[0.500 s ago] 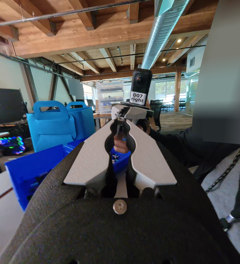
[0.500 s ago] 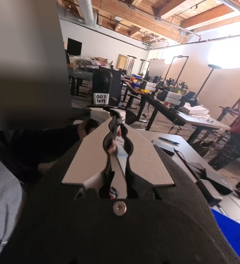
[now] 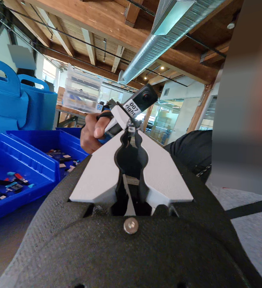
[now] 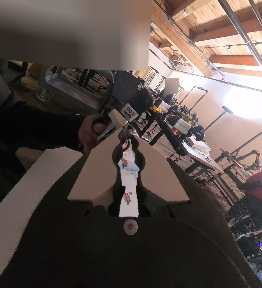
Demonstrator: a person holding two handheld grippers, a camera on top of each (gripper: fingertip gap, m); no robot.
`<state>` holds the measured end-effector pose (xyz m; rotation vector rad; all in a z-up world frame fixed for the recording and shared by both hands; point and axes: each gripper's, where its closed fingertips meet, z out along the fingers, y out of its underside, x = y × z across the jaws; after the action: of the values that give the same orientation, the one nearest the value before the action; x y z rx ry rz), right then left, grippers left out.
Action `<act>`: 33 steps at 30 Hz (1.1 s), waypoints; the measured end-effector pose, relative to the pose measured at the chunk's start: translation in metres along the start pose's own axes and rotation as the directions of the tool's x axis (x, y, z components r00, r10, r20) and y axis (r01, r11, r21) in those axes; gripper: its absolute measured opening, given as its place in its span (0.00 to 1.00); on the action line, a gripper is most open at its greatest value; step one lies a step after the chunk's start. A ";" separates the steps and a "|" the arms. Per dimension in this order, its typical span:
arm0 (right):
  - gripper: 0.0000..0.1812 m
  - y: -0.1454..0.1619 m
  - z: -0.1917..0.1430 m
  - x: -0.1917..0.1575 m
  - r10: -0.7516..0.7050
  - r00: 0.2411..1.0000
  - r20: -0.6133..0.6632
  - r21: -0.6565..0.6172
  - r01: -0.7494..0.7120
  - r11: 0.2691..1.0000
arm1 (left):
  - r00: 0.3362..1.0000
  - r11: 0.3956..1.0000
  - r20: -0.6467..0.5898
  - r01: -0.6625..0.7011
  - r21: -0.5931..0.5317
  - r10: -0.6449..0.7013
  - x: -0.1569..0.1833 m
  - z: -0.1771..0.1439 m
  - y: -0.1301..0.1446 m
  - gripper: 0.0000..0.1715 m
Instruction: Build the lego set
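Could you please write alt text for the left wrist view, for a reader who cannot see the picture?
The left gripper, fingers nearly closed, pinches a small grey lego piece at its tips, meeting the right gripper held by a hand just beyond. To the left, blue bins hold scattered small lego pieces; wooden ceiling beams and a silver duct run overhead.

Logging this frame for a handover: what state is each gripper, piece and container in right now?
left gripper: shut on the grey piece.
grey piece: held up off the table, between both grippers' tips.
right gripper: tips at the piece; grip unclear.
blue bins: open, loose pieces inside.
blue totes: upright.
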<state>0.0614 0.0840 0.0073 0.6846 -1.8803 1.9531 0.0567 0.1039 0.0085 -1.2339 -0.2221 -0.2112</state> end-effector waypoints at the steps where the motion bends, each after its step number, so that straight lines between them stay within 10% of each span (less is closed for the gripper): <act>1: 0.04 0.001 0.000 0.000 -0.003 1.000 0.007 0.002 0.003 1.000 | 1.000 1.000 -0.007 0.017 0.000 -0.017 0.000 0.000 0.001 0.05; 11: 0.04 0.003 -0.004 -0.001 -0.047 0.997 0.067 -0.001 0.048 0.999 | 0.988 0.989 -0.052 0.149 -0.005 -0.149 -0.001 0.000 0.005 0.05; 24: 0.11 -0.003 -0.005 0.018 0.571 0.820 0.017 0.038 -0.572 0.820 | 0.962 0.976 0.164 -0.209 -0.059 0.216 -0.011 -0.006 -0.005 0.05; 33: 0.09 0.002 -0.001 0.008 0.641 0.766 0.042 -0.060 -0.638 0.767 | 0.923 0.940 0.186 -0.317 -0.127 0.336 -0.005 -0.003 -0.003 0.05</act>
<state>0.0534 0.0838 0.0104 0.0608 -2.4110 2.2776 0.0510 0.1003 0.0093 -1.3683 -0.1823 0.1998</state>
